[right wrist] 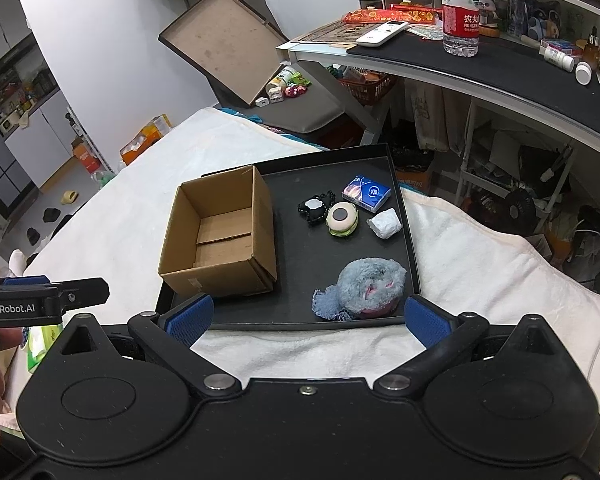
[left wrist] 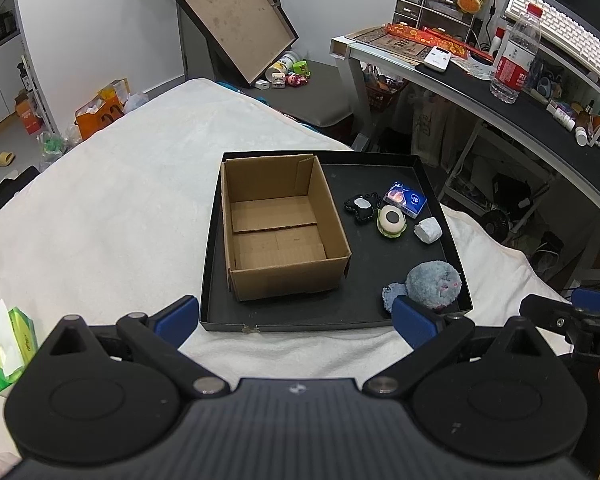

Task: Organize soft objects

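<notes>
A black tray (left wrist: 332,316) (right wrist: 384,160) lies on a white-covered bed. An empty cardboard box (left wrist: 280,224) (right wrist: 220,240) stands in its left half. In the right half lie a grey-blue plush toy (left wrist: 434,282) (right wrist: 370,286), a burger-shaped squishy (left wrist: 391,221) (right wrist: 342,219), a black toy (left wrist: 362,206) (right wrist: 314,207), a white wad (left wrist: 428,230) (right wrist: 385,223) and a blue packet (left wrist: 406,199) (right wrist: 366,193). My left gripper (left wrist: 296,320) is open and empty at the tray's near edge. My right gripper (right wrist: 308,318) is open and empty, just short of the plush toy.
A green tissue pack (left wrist: 8,344) lies on the bed at the left. A desk (left wrist: 520,108) (right wrist: 500,76) with a water bottle (left wrist: 514,56) (right wrist: 460,8) stands to the right. A box lid (left wrist: 236,16) leans on the far wall.
</notes>
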{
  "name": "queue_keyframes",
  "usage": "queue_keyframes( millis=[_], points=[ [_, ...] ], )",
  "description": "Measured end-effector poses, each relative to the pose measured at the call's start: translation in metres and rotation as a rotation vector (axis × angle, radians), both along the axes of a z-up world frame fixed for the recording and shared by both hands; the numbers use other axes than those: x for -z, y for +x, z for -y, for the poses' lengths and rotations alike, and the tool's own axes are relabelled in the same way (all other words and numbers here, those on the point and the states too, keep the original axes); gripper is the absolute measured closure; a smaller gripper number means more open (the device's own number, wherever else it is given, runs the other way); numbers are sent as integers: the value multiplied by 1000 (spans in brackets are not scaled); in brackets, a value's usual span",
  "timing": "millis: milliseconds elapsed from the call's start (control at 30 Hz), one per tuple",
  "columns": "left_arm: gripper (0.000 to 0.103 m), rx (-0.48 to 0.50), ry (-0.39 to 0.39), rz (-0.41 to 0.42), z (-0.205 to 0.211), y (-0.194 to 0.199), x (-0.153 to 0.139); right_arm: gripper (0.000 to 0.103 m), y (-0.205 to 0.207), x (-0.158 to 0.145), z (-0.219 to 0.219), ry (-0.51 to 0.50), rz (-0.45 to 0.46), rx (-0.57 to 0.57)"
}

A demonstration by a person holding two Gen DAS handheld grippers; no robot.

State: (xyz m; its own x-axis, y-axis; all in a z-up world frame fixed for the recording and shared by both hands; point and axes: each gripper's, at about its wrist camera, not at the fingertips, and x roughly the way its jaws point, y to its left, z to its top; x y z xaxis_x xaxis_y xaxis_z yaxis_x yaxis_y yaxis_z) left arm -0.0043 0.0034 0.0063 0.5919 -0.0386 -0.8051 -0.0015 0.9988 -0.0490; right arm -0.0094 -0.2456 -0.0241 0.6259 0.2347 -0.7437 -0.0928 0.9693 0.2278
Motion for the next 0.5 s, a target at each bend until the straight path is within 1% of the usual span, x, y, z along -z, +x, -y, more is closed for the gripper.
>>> queue_keyframes(
  millis=[500],
  points=[
    [1, 8, 3, -9, -1, 2, 4, 0, 4, 5, -3, 12, -1, -8]
  ],
)
